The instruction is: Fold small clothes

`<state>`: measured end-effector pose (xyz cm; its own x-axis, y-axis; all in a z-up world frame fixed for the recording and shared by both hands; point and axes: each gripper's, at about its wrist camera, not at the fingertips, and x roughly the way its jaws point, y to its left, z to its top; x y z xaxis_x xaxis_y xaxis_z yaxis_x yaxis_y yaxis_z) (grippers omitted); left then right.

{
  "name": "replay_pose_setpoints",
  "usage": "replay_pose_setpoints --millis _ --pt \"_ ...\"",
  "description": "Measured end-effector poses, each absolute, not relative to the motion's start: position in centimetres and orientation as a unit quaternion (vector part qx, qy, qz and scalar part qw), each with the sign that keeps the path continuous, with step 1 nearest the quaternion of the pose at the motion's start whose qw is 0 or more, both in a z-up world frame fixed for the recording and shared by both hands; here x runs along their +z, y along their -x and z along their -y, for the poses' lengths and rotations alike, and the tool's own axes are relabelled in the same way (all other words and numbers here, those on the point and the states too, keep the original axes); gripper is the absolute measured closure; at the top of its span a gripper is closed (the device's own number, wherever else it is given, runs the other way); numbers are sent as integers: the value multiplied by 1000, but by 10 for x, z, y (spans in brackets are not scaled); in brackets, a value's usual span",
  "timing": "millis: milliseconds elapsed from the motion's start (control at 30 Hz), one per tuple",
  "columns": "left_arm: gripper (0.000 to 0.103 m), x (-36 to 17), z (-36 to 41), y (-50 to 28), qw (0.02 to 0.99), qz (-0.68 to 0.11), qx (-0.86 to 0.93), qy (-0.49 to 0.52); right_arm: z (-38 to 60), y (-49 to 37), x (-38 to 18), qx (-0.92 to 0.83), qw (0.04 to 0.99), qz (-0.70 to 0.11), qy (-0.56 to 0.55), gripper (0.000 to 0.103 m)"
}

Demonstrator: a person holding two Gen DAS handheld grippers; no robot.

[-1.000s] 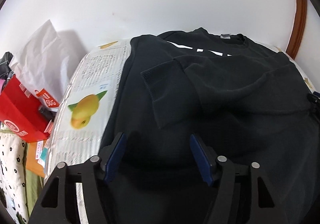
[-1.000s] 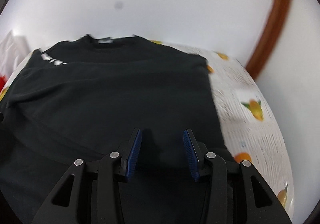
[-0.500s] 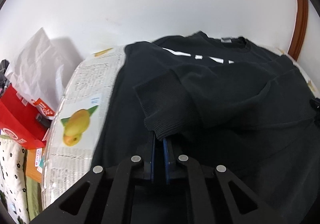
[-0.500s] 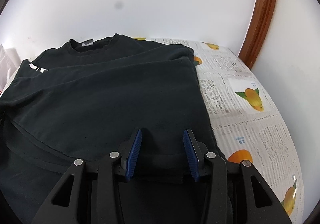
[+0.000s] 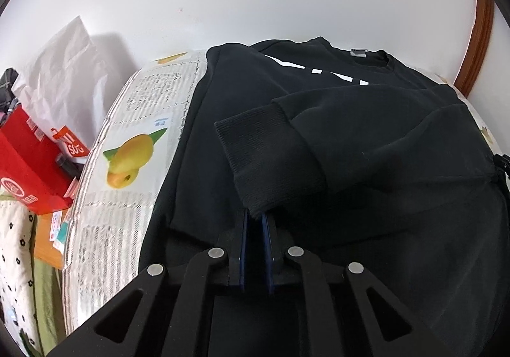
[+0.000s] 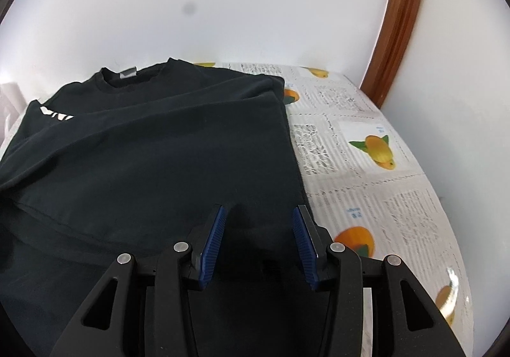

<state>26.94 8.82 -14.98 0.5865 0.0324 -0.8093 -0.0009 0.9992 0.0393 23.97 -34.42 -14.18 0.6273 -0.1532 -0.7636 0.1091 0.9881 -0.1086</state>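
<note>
A black sweatshirt [image 5: 366, 146] with white chest lettering lies flat on a table covered with a mango-print cloth [image 5: 134, 153]. Its sleeves are folded across the body; a ribbed cuff [image 5: 271, 162] lies on top. My left gripper [image 5: 256, 223] is shut on the sweatshirt's lower edge, just below that cuff. In the right wrist view the sweatshirt [image 6: 153, 150] fills the left and middle. My right gripper [image 6: 259, 223] is open, its blue pads [image 6: 212, 245] standing over the sweatshirt's lower right part, near its right edge.
A red box [image 5: 28, 166] and a white paper bag [image 5: 63, 76] stand left of the table against the white wall. A floral fabric [image 5: 12, 255] hangs at lower left. A brown wooden frame [image 6: 398, 19] rises at the back right. The cloth [image 6: 376, 191] lies bare right of the sweatshirt.
My left gripper has shut on the sweatshirt's lower edge and moved forward toward the cuff. My right gripper has stayed open and shifted a little over the right side.
</note>
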Motion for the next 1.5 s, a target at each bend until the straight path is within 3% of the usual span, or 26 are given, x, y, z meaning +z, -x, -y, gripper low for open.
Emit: replay_pose_setpoints --millis 233,533,833,1500 --pt "92 -142 -97 -241 893 -449 12 21 347 -201 -122 -65 911 -407 21 49" --pt "92 -144 -101 -197 891 -451 19 44 359 -138 -121 -53 917 -396 5 48" --pt "92 -164 -100 -155 888 -460 11 32 369 -100 -154 -43 901 -432 0 49" --pt "72 -171 -98 -127 906 -420 45 -4 366 -96 -176 -59 894 -445 16 45"
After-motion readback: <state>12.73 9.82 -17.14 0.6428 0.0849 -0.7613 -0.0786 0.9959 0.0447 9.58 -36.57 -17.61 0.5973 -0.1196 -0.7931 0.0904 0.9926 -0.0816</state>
